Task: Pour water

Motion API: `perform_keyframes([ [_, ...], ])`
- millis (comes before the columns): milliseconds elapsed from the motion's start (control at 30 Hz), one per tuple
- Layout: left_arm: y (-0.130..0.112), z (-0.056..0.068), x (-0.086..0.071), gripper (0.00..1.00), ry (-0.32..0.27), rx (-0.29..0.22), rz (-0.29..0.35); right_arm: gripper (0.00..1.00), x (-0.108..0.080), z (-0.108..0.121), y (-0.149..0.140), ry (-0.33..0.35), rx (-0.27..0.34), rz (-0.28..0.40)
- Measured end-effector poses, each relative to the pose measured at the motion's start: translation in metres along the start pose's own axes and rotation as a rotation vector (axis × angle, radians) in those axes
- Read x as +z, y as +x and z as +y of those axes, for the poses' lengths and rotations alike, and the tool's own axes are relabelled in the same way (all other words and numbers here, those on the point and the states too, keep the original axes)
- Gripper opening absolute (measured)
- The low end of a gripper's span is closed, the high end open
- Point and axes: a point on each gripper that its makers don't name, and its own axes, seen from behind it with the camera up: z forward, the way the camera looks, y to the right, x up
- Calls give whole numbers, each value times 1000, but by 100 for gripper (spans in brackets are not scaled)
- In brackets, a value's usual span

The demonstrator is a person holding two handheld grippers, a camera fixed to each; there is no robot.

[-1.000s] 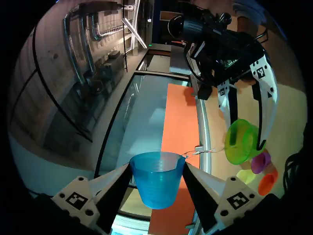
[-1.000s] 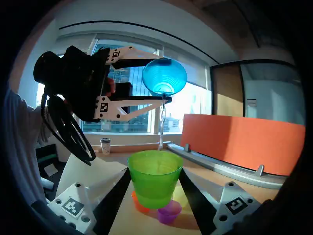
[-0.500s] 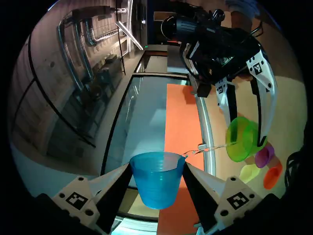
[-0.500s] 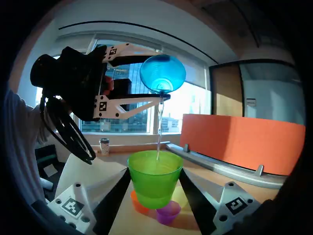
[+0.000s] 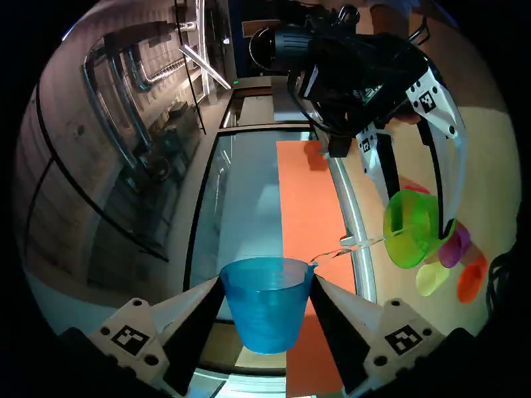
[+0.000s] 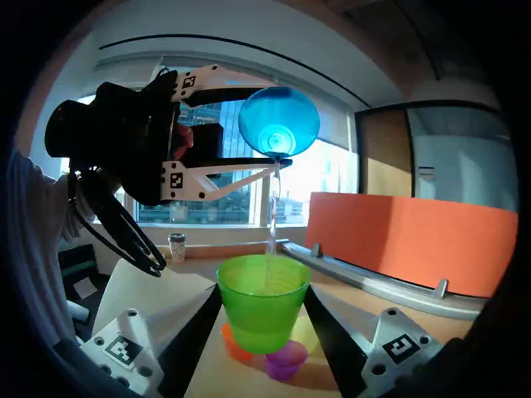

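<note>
Left gripper (image 5: 265, 282) has both fingers clamped on the tipped blue cup (image 5: 265, 312), high above the green cup (image 6: 263, 312). A thin water stream (image 6: 272, 219) drops from its lip into the green cup, which the right gripper (image 6: 263, 292) pinches upright between both fingers. Close beside the green cup, lower down, an orange cup (image 6: 233, 346), a purple cup (image 6: 287, 361) and a yellow cup (image 6: 306, 331) sit on the surface (image 5: 484, 166).

The light brown worktop (image 6: 247, 382) has three little cups on it, close together: an orange cup (image 6: 232, 345) at 9 o'clock, a purple cup (image 6: 287, 362) at 6 o'clock and a yellow cup (image 6: 308, 330) at 3 o'clock. A white sheet (image 6: 149, 292) lies at 10 o'clock from them.
</note>
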Motion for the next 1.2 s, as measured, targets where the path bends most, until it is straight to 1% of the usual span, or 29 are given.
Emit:
perform_keyframes([
  [200,3,-1,-1,88,2,37,6,89,1,0,1,-1,2,2],
  [300,5,2,-1,87,1,47,6,89,1,0,1,-2,2,3],
  [400,6,3,-1,87,3,54,5,89,2,0,0,-3,4,3],
  [600,9,2,0,87,9,71,10,89,1,0,1,-3,3,3],
  [800,10,0,1,87,14,76,14,89,1,1,2,-5,3,5],
  [900,10,-2,1,87,17,67,14,89,1,2,2,-5,3,5],
  [1000,9,-4,1,87,23,46,14,89,1,1,2,-6,2,6],
  [1100,8,-5,1,87,30,-2,12,89,0,2,2,-10,4,10],
  [1200,6,-6,1,87,37,-83,9,89,-1,3,3,-13,10,14],
])
